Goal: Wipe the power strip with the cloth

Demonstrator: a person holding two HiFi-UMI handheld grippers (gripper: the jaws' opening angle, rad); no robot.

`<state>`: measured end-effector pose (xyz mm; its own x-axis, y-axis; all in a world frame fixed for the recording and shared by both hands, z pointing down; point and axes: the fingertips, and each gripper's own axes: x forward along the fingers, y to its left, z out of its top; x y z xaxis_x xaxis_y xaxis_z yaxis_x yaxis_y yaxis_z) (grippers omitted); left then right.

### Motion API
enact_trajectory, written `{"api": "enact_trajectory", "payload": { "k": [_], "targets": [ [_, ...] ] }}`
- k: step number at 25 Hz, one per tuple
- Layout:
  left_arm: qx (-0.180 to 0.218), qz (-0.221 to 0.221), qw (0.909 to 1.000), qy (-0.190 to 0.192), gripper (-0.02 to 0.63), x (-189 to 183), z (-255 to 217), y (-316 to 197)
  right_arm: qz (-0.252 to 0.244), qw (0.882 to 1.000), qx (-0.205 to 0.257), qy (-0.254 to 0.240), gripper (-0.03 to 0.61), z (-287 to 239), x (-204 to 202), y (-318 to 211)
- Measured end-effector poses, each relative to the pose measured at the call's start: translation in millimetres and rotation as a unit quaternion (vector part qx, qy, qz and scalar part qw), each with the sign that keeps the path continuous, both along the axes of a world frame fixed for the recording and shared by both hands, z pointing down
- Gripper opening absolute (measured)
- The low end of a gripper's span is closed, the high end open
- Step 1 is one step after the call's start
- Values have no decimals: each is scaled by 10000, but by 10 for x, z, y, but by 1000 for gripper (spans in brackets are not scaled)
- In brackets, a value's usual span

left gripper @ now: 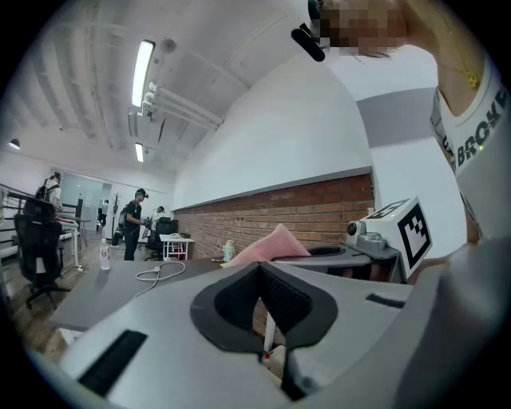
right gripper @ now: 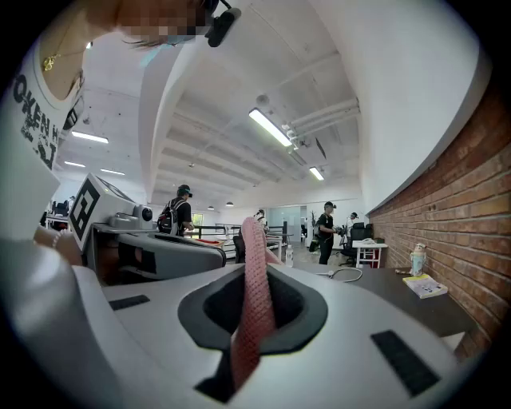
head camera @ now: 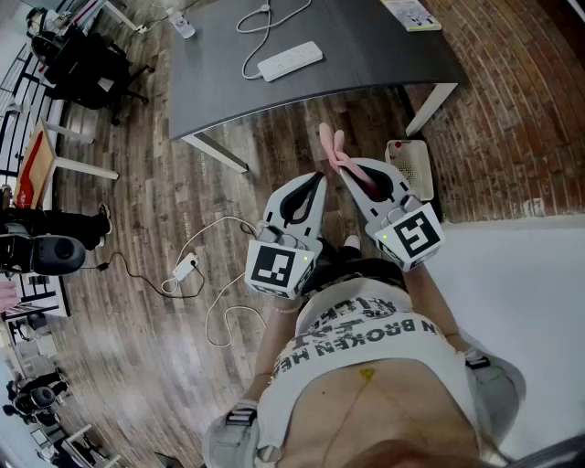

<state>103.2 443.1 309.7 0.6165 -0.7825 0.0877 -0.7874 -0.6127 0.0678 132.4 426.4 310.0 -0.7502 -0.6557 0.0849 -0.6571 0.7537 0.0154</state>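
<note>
While the person stands some way back from the grey table (head camera: 366,64), both tools are held level in front of the body and point toward it. The right gripper (head camera: 341,166) is clamped on the pink cloth (head camera: 333,146), which runs up between its jaws and sticks out past their tips. The left gripper (head camera: 319,181) has its jaws pressed together with nothing between them.

The white power strip (head camera: 290,60) lies flat on the table, near the edge that faces the person, well apart from both grippers. From the cloth it is ahead and a little to the left. Its long axis is slanted, with the right end further from the person than the left end, so it lies more across the line of approach than along it. Its white cable (head camera: 260,27) leaves from the left end and loops away over the table top.

The two grippers are almost equally far from the strip. The cloth tip is the part most forward, so I judge the right hand must go forward and slightly left, then wipe along that slanted line. The left gripper is on the cable side and could hold the strip steady.
</note>
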Motion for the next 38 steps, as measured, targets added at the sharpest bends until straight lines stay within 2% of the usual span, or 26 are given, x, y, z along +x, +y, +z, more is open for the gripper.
{"api": "enact_trajectory", "payload": {
  "k": [5,13,20,26,38],
  "targets": [
    [17,-65,10000,7,8,101,14,28,34,9999,88,-128,17,-21,185,24],
    [-42,-427,9991,-27,8,40,89,-47,286,9994,46,-176,17,45,596,-48],
    [-86,-482,9988,8,8,20,146,-289,386,9992,63,-87,17,78,680,-265],
    [-135,-357,9992,81,8,-8,231,-734,455,9990,-3,-53,17,155,606,-687],
    [-87,-19,9999,109,8,-410,283,-2224,731,9973,-15,-27,17,252,218,-2116]
  ]
}}
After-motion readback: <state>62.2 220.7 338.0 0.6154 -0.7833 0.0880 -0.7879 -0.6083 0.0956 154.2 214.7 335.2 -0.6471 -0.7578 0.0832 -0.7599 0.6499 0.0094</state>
